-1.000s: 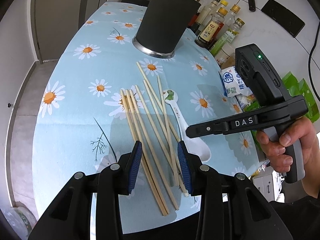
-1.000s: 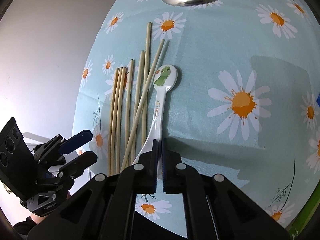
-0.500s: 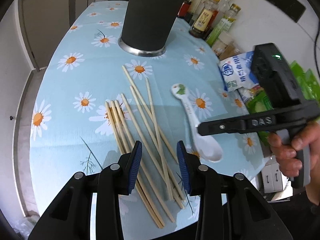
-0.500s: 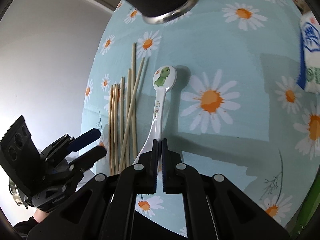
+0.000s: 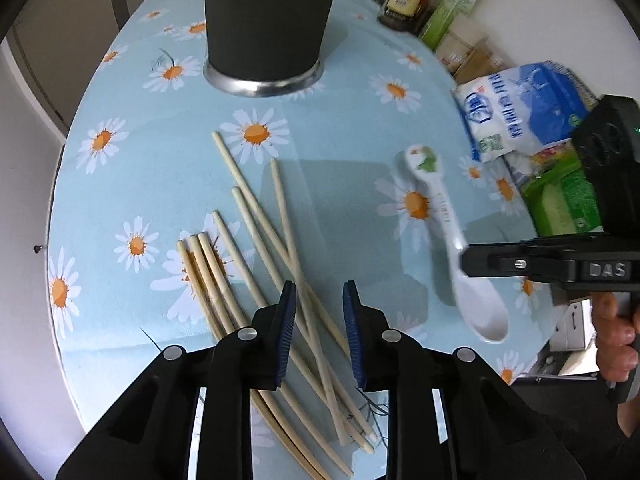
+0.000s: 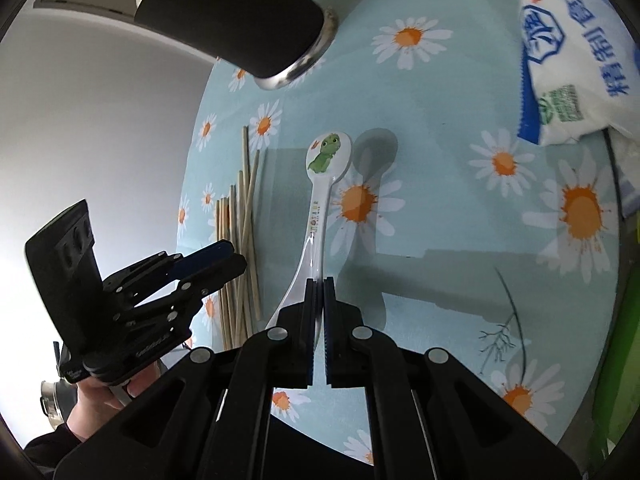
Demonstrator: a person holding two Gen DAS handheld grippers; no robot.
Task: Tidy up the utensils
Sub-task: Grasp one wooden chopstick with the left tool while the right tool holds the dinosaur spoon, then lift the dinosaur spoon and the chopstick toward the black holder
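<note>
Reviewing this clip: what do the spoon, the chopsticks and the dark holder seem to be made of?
Spoon: glossy white, printed green dinosaur; likely glazed ceramic or melamine, the look leaves it open.
Chopsticks: pale, matte, uniform tan; probably bamboo or light wood.
Holder: matte black wall over a shiny silver base ring; probably coated metal or plastic with a steel rim.

Right tongs (image 6: 319, 312) clamped on dino spoon (image 6: 320, 208), off table.

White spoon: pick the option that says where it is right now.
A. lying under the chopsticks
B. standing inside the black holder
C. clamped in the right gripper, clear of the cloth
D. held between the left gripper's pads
C: the right gripper is shut on the white spoon near its bowl, and the spoon casts a separate shadow on the daisy tablecloth.
</note>
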